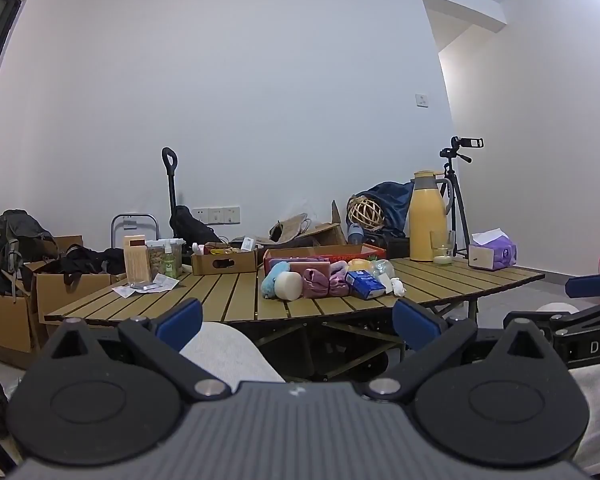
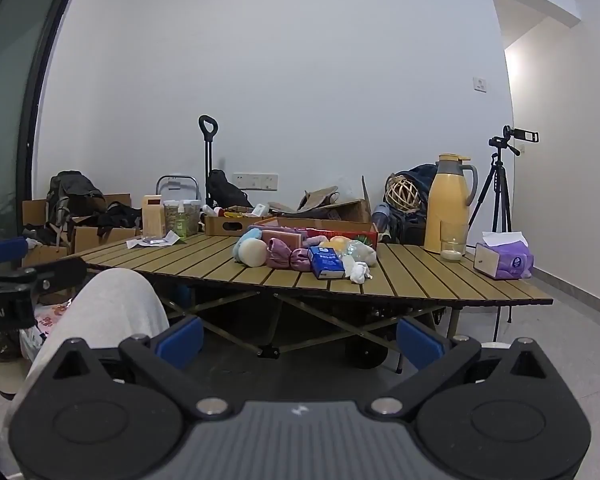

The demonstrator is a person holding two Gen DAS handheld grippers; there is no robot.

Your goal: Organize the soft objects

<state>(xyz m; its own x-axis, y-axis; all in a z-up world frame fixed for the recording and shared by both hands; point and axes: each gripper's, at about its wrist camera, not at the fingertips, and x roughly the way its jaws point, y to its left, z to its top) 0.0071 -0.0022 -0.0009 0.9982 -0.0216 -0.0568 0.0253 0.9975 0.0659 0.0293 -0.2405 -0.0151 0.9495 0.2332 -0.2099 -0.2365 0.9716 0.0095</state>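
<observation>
A heap of soft objects lies mid-table: a blue plush, a cream round sponge, purple cloth bundles, a blue tissue pack and a white crumpled cloth. A red-edged cardboard box stands behind them. My left gripper is open and empty, low in front of the table. My right gripper is open and empty, also below the table edge.
The slatted folding table also carries a yellow thermos, a glass, a purple tissue box, jars and a small cardboard box. A grey-clad knee sits below. A tripod stands right.
</observation>
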